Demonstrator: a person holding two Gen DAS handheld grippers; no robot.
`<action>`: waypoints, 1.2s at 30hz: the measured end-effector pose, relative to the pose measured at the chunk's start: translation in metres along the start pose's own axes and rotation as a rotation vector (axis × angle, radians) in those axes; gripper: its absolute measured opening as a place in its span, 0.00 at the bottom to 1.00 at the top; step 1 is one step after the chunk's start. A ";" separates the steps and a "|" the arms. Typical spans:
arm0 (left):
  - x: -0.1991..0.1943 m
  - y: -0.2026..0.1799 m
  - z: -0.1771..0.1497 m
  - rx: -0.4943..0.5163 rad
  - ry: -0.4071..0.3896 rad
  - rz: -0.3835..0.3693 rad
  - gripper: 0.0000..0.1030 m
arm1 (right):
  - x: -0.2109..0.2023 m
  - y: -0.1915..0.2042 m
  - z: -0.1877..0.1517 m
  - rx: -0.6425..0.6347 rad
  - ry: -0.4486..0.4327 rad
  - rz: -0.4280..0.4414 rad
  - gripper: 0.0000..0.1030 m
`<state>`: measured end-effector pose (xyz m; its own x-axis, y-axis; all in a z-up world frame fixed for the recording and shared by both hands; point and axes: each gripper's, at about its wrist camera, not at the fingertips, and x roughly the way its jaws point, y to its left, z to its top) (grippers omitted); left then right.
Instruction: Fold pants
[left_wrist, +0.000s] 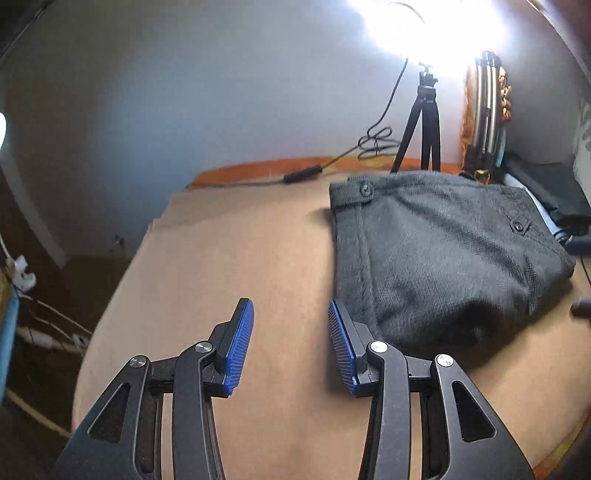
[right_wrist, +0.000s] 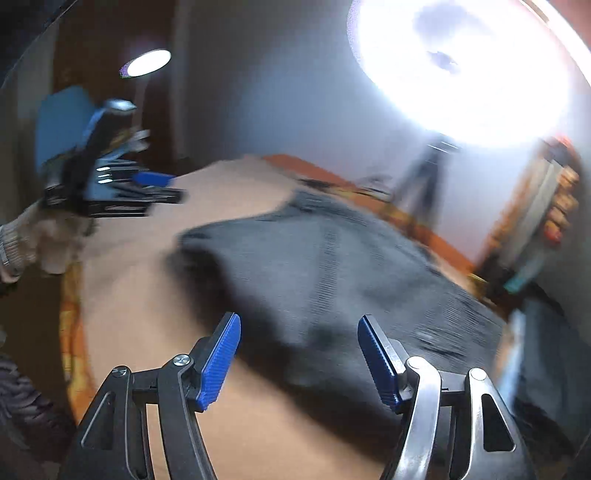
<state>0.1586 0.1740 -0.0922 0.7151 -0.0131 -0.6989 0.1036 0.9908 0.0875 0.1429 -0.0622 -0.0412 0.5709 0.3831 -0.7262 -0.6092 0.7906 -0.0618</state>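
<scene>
L claw (left_wrist: 291, 334) & R claw (right_wrist: 299, 352): both agape, empty, above worktop (left_wrist: 229, 258); pants (left_wrist: 443, 254) folded compact. Fold seemingly done; next: tidy/withdraw.

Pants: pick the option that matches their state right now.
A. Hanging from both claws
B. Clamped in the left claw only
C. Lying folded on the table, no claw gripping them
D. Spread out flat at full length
C: the pants lie in a compact fold on the table, with the left claw and right claw both open and empty.

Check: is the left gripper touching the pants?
Cannot tell. In the left wrist view the left gripper is open and empty, but its right finger overlaps the pants' edge, hiding any gap.
</scene>
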 end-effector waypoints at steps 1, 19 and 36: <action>-0.001 0.004 -0.003 -0.010 -0.003 -0.001 0.39 | 0.006 0.015 0.003 -0.029 0.004 0.022 0.61; 0.003 0.048 -0.014 -0.146 -0.013 -0.108 0.39 | 0.154 0.110 0.043 -0.386 0.204 -0.146 0.63; 0.022 0.009 -0.017 -0.121 0.026 -0.279 0.39 | 0.132 -0.029 0.071 0.378 0.115 0.247 0.11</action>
<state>0.1639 0.1850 -0.1186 0.6523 -0.2849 -0.7024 0.2092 0.9583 -0.1945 0.2753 -0.0003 -0.0867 0.3562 0.5435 -0.7601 -0.4634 0.8091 0.3613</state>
